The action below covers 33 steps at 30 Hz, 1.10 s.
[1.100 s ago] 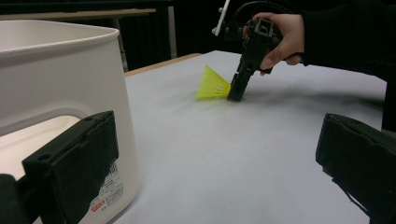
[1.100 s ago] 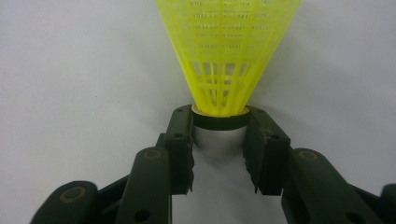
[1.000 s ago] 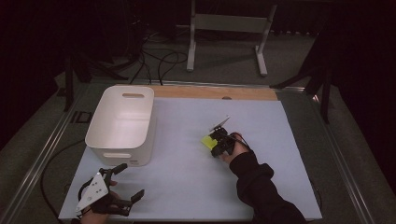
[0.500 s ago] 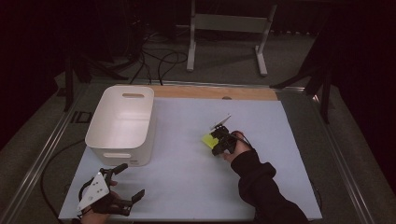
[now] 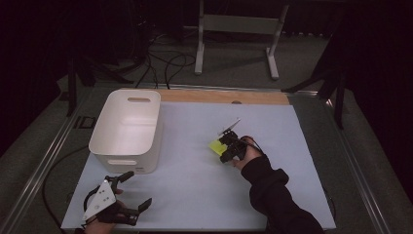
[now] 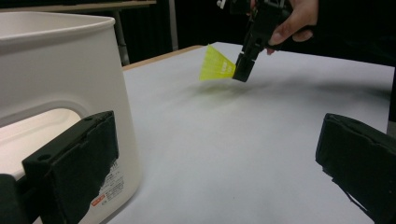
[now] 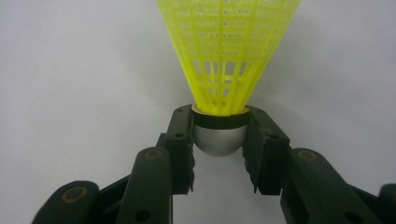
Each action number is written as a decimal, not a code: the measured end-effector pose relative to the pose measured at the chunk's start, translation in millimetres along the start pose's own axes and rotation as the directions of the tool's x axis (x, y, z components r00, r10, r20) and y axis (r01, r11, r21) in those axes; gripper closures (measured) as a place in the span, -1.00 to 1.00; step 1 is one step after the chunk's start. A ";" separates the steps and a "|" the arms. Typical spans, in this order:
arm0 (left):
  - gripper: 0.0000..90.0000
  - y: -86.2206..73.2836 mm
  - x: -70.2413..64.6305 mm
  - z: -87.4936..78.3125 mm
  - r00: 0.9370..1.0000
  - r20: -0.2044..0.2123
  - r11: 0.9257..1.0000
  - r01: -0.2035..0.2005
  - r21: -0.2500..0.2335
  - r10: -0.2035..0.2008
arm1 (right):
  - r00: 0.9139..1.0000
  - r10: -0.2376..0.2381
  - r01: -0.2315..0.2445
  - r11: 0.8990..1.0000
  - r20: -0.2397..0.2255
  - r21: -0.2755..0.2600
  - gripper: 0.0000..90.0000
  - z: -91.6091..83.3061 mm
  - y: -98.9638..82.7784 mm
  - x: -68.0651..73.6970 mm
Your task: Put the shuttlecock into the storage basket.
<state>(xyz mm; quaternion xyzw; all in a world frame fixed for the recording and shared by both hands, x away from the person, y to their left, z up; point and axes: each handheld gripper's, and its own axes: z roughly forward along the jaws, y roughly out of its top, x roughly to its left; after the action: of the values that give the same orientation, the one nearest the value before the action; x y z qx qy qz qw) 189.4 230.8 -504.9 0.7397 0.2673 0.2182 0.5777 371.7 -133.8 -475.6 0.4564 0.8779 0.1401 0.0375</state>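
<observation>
Right tool (image 7: 219,140) grips shuttlecock (image 7: 226,56) by its cork, skirt pointing straight ahead

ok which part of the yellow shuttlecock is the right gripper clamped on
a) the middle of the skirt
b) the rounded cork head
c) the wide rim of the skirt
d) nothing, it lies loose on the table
b: the right gripper pinches the shuttlecock by its rounded head, skirt pointing away.

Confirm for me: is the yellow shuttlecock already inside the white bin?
No, the shuttlecock is clamped by its cap in the right gripper over the table, apart from the bin.
</observation>
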 end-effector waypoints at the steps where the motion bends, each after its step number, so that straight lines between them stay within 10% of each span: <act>1: -1.00 -0.2 0.2 0.1 1.000 0.000 1.000 0.001 0.003 -0.001 | 1.000 -0.003 0.003 1.000 -0.002 -0.003 0.44 -1.3 0.5 0.7; 33: -1.00 -0.3 1.6 0.1 1.000 0.006 1.000 0.019 0.008 -0.019 | 0.995 -0.094 0.094 0.994 -0.010 -0.050 0.44 -41.8 19.3 12.9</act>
<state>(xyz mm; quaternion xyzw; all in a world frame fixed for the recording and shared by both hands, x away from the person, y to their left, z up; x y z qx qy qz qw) 190.6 231.9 -505.1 0.7399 0.2737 0.2095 0.5777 371.4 -121.6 -429.3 0.4126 0.8949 0.1625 0.0498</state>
